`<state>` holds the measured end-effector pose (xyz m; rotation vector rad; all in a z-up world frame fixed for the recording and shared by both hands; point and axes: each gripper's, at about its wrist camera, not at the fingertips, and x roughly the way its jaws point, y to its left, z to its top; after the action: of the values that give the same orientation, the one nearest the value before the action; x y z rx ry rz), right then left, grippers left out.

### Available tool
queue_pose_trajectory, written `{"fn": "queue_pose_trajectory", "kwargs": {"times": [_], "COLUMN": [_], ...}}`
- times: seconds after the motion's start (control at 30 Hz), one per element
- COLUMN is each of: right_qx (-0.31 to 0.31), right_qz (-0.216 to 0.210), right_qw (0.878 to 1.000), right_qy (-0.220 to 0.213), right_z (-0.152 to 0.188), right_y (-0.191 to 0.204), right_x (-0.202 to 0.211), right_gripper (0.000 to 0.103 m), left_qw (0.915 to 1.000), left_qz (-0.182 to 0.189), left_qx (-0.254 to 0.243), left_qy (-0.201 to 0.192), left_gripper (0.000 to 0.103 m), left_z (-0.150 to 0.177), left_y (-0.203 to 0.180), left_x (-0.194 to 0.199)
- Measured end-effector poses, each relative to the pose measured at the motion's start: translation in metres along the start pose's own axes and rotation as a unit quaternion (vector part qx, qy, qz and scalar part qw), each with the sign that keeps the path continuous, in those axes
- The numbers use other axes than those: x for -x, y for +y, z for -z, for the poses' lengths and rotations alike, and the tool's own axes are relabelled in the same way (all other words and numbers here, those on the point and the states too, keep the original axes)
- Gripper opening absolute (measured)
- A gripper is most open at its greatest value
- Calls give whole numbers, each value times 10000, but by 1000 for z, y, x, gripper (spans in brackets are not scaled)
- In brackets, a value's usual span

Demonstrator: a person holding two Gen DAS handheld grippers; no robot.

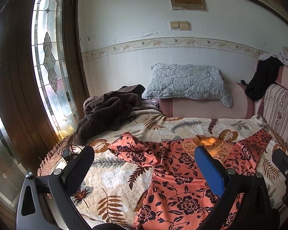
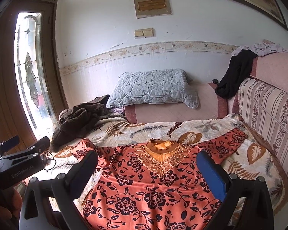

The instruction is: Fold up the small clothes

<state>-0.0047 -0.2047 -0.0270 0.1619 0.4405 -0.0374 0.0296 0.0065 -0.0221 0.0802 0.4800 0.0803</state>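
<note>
At the far left we saw a wooden door with a leaded glass panel, and beside it a heap of brown fleece at the left end of the bed. A black cable lay near the bed's edge. Our left tongs hung above the leaf-print quilt, their fingers wide apart and holding nothing. Between them and to the right, the orange floral top lay spread flat on the quilt, its lace collar toward the wall and both sleeves stretched outward. Behind it a grey quilted pillow rested on a pink bolster. Our right tongs hovered over the top's middle, fingers likewise apart and empty. Farthest right, a black garment draped over the striped sofa back.
</note>
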Motion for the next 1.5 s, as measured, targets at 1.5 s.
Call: {"fn": "queue_pose_trajectory", "kwargs": {"times": [1.5], "right_qx": [-4467], "right_qz": [804], "right_qw": [8889], "right_qy": [618], "right_z": [56], "right_y": [-499], "right_x": [-313], "right_gripper": [90], "left_qw": [9536], "left_qz": [454], "left_qx": [-1298], "left_qy": [2677], "left_gripper": [103], "left_z": [140], "left_y": [-140], "left_x": [-332]}}
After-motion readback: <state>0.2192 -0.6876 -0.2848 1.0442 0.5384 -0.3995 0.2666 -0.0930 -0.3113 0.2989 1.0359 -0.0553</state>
